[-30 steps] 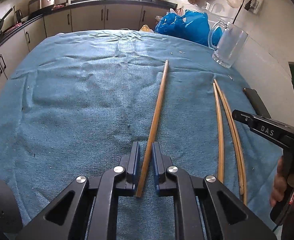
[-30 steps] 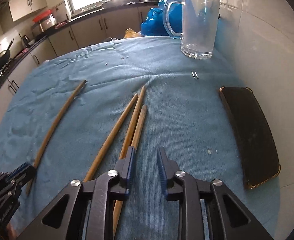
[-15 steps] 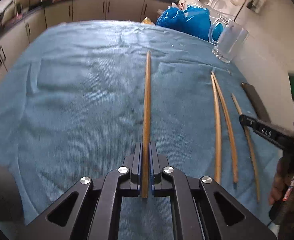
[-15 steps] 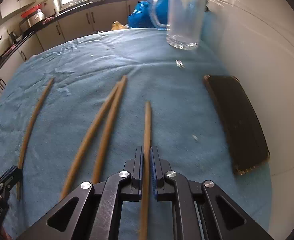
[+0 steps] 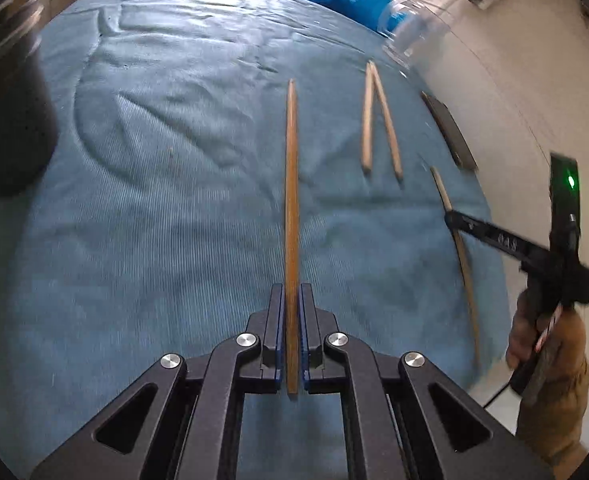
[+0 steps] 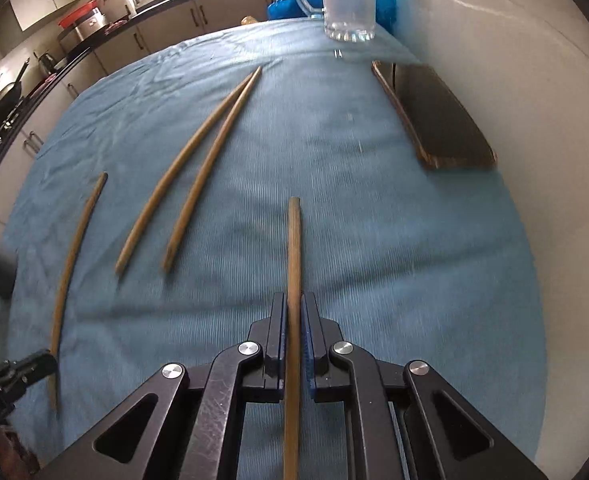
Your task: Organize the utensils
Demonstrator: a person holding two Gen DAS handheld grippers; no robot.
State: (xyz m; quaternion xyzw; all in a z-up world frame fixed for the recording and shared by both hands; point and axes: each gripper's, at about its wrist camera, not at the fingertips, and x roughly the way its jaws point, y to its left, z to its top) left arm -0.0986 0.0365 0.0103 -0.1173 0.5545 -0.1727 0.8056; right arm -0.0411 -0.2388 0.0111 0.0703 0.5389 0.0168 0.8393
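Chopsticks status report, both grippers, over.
Left gripper shut on one chopstick. Right gripper shut on another. Two chopsticks still on cloth. Nothing blocking.

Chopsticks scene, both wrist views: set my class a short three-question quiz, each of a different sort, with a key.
1. True or false: the left gripper is shut on a chopstick.
2. How many chopsticks lie loose on the blue cloth? A) one B) two C) three
3. Fill in: beyond the loose pair, near the wall, stands a glass ____.

Key: 1 true; 2 B; 3 mug. The right gripper grips its own chopstick.
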